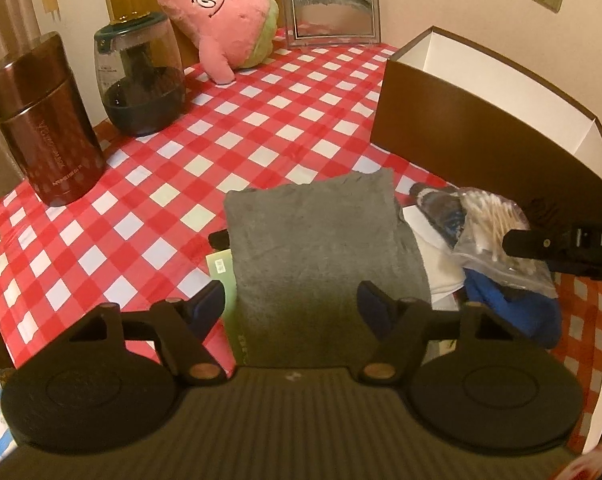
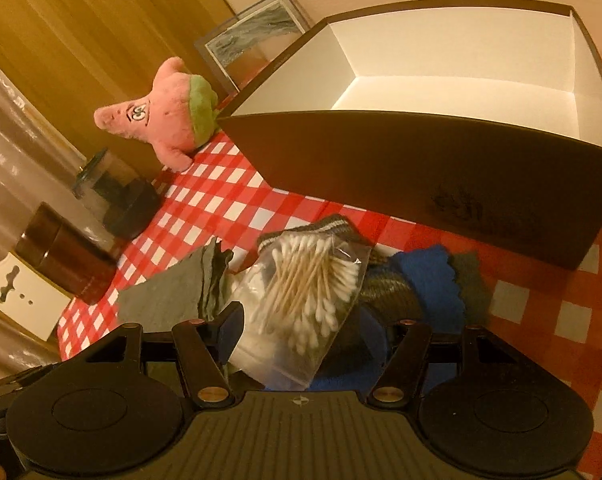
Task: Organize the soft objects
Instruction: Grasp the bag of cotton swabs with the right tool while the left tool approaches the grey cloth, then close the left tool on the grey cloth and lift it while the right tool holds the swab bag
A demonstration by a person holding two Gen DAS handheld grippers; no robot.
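Right wrist: swab bag (between jaws)

Dim, warm yellowish indoor light, stronger in the right wrist view. Box interior glows brightest. Photo frame glass shows a soft sheen. Fisheye bends edges, corners black. Cotton swab bag slightly blurred; grain throughout.

Both tongs, L & R, angled down, jaws apart.
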